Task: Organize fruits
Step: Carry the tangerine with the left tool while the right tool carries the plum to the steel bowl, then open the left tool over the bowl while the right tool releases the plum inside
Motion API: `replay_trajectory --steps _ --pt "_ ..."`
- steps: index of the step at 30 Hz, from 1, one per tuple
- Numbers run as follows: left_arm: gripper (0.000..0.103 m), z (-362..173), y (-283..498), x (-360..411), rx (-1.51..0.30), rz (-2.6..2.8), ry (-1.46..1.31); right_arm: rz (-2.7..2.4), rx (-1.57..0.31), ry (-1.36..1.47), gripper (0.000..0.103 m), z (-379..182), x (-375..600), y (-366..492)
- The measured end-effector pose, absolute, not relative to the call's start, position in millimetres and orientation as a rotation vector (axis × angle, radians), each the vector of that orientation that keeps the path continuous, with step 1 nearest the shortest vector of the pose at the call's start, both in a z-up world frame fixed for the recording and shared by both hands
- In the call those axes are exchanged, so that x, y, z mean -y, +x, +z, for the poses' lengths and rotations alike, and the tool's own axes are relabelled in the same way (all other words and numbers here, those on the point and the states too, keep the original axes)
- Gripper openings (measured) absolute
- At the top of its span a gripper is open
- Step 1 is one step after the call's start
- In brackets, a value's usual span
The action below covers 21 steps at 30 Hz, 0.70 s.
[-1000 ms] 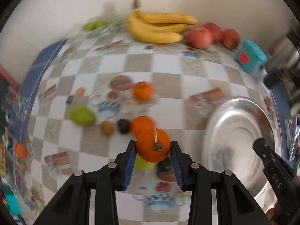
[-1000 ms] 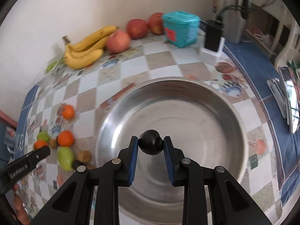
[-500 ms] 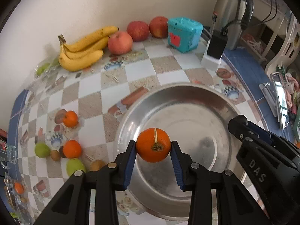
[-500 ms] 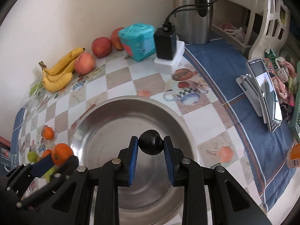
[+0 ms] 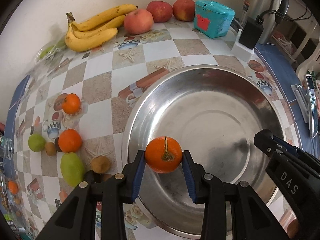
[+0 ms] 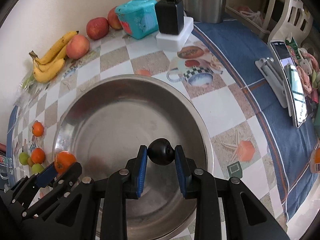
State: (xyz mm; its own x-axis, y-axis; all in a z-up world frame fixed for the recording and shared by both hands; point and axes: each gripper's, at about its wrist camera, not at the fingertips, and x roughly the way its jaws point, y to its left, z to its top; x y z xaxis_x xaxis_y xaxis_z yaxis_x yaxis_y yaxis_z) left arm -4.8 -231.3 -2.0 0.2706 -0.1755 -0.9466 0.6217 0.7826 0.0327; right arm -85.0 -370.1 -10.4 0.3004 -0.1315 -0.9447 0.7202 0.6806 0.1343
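My left gripper (image 5: 163, 159) is shut on an orange (image 5: 163, 154) and holds it over the near left part of a large steel bowl (image 5: 266, 108). My right gripper (image 6: 161, 156) is shut on a small dark round fruit (image 6: 161, 154) above the same bowl (image 6: 128, 80). The left gripper with its orange (image 6: 63, 161) shows at the bowl's left rim in the right wrist view. The right gripper's body (image 5: 284, 160) shows at the right in the left wrist view.
Loose oranges (image 5: 71, 103), green fruits (image 5: 72, 169) and kiwis (image 5: 101, 164) lie left of the bowl. Bananas (image 5: 94, 31) and apples (image 5: 138, 21) line the wall. A teal box (image 5: 214, 21), a charger (image 5: 249, 35), a kettle (image 5: 262, 6) and a phone on a stand (image 6: 288, 80) are right.
Both grippers moved closer over the bowl with their fruit still held. The left gripper swung from the loose fruits on the left to the bowl.
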Motion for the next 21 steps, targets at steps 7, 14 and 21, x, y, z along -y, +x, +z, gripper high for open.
replay_trajectory --steps 7,14,21 --pt "0.062 13 -8 228 -1.15 -0.565 0.448 -0.619 -1.1 0.639 0.047 -1 371 -90" --pt "0.079 30 1 203 -1.101 -0.501 0.444 -0.625 -1.081 0.606 0.061 10 368 -90" --pt "0.093 30 27 153 -1.1 -0.357 0.379 -0.588 -1.123 0.531 0.073 7 351 -82"
